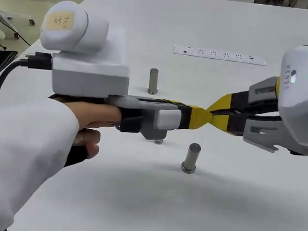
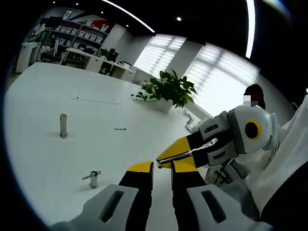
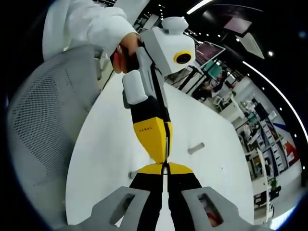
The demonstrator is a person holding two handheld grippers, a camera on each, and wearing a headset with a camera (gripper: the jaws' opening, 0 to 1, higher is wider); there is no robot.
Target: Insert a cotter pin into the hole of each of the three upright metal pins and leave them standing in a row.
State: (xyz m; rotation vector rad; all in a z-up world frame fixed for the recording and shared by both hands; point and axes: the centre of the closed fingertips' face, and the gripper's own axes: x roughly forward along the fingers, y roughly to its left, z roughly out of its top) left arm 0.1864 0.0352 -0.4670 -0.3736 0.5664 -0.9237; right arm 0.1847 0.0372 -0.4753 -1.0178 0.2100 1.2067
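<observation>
Metal pin [image 1: 153,80] upright on white workbench [image 1: 224,26]

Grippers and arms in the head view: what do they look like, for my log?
The left gripper and the right gripper both have grey moulded frames, white housings and black jaws with yellow tips. A black cable plugs into the rear of the left one. The right one's white housing bears small grey lettering beside a lit indicator. The person wears a white long sleeve.

1. My head view looks down, close above the tabletop [image 1: 140,207].
2. Left gripper view faces the right gripper [image 2: 160,164], near (tip to tip).
3. Right gripper view faces back at the left gripper [image 3: 165,158]; both share that tabletop.
</observation>
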